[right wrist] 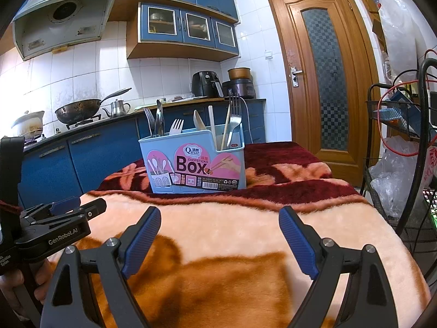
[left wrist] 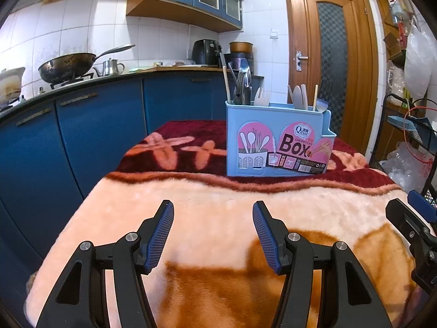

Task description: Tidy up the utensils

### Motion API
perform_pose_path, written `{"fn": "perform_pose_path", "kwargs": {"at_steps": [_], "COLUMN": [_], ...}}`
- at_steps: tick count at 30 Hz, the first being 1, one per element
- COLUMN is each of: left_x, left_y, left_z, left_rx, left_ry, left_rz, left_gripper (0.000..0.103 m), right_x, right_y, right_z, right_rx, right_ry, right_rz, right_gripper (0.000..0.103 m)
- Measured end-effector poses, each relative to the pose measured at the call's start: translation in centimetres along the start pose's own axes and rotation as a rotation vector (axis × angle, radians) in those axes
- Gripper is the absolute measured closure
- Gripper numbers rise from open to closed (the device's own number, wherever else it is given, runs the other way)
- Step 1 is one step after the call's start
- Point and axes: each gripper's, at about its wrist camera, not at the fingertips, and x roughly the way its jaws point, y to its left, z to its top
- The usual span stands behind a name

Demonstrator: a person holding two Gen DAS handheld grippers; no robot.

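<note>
A light blue chopsticks box [left wrist: 278,142] [right wrist: 194,161] with a pink label stands upright at the far part of a blanket-covered table [left wrist: 191,213] [right wrist: 232,235]. Metal forks, a spoon, pale plastic cutlery and wooden chopsticks [left wrist: 245,84] [right wrist: 229,120] stick up out of its compartments. My left gripper [left wrist: 213,213] hovers open over the peach blanket, well short of the box, nothing between its blue pads. My right gripper [right wrist: 220,220] is open wider, also empty and short of the box. Each gripper shows at the edge of the other's view: the right one [left wrist: 420,207], the left one [right wrist: 73,205].
Blue kitchen cabinets with a black counter [left wrist: 82,93] run along the left, carrying a wok [left wrist: 68,65] and a kettle. A wooden door [left wrist: 327,54] stands behind the table. A wire rack [right wrist: 396,125] with cables and plastic bags crowds the right side.
</note>
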Motion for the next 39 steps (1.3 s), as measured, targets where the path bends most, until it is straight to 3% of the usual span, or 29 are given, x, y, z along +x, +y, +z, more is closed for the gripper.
{"fn": "perform_pose_path", "kwargs": {"at_steps": [39], "left_x": [-0.14], "left_y": [0.05], "left_z": [0.12], "left_rx": [-0.008], "left_ry": [-0.007], "left_rz": [-0.005], "left_gripper": [0.042], "right_x": [-0.01], "right_y": [-0.12], "right_z": [0.06], "right_rx": [0.0], "right_ry": [0.001], "right_rz": [0.001], "right_gripper": [0.013]}}
